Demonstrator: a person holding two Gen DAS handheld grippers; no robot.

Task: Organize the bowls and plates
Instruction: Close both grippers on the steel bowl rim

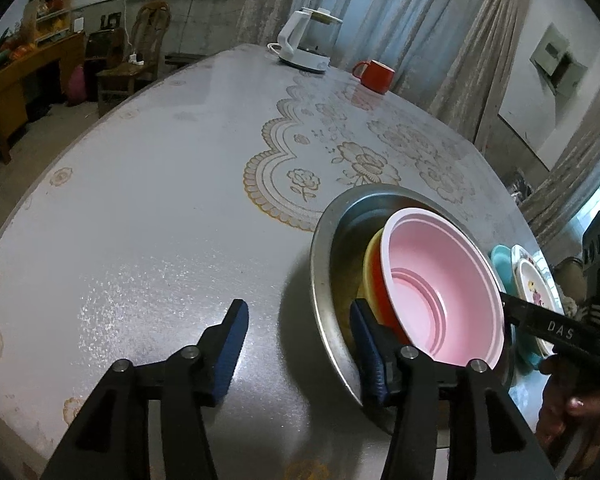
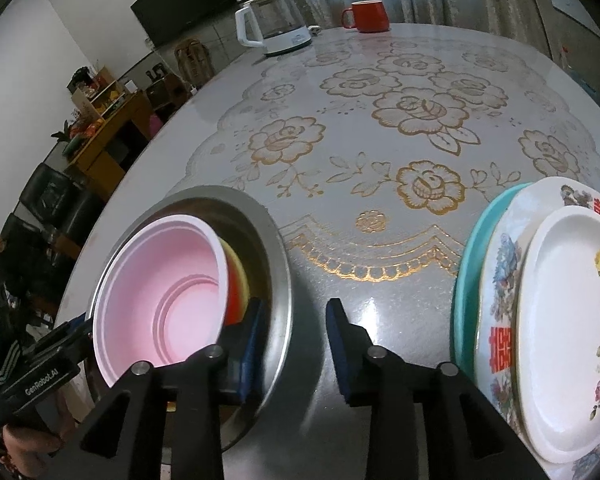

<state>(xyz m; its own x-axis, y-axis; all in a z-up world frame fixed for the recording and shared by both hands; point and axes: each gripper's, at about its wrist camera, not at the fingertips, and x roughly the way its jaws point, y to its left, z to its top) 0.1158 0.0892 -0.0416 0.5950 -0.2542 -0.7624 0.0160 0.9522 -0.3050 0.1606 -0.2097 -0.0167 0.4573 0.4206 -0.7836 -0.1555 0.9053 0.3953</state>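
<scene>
The pink bowl (image 1: 440, 284) sits nested in the steel basin (image 2: 278, 276), bowls gathered apart from the plates (image 2: 560, 320) stacked right; both the left gripper (image 1: 300, 340) and the right gripper (image 2: 296, 344) straddle the basin's rim, jaws parted, gripping nothing.

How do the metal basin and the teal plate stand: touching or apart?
Apart. The right wrist view shows a plain strip of bare tablecloth between the rim of the metal basin and the edge of the teal plate.
</scene>
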